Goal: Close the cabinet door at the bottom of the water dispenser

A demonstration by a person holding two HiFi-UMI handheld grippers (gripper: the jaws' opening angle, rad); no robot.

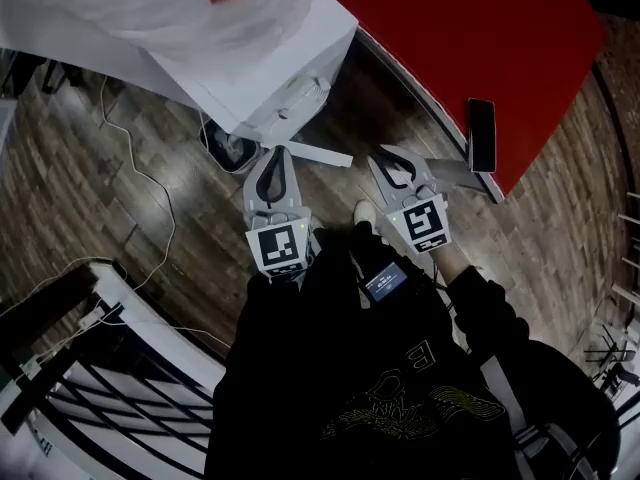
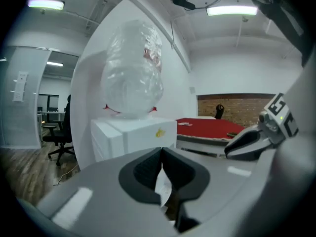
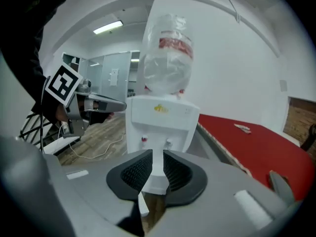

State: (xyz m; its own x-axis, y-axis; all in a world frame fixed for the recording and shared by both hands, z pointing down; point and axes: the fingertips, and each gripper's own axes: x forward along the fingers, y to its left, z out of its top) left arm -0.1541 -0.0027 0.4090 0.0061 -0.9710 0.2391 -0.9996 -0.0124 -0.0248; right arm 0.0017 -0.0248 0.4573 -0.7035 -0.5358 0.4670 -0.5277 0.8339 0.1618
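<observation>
In the head view the water dispenser [image 1: 300, 68] stands just ahead, its low cabinet door [image 1: 320, 154] swung out between the left gripper [image 1: 277, 156] and the right gripper [image 1: 384, 158]. The left gripper view shows that claw's jaws pressed together, holding nothing. The right gripper view shows jaws a little apart and empty. The cabinet door looks like a light, stiff hinged panel, best pushed flat near its free edge.

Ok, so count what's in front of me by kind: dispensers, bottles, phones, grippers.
Dispenser: 1
Bottle: 1
Phone: 1
Grippers: 2 (left gripper, right gripper)
Total: 5
</observation>
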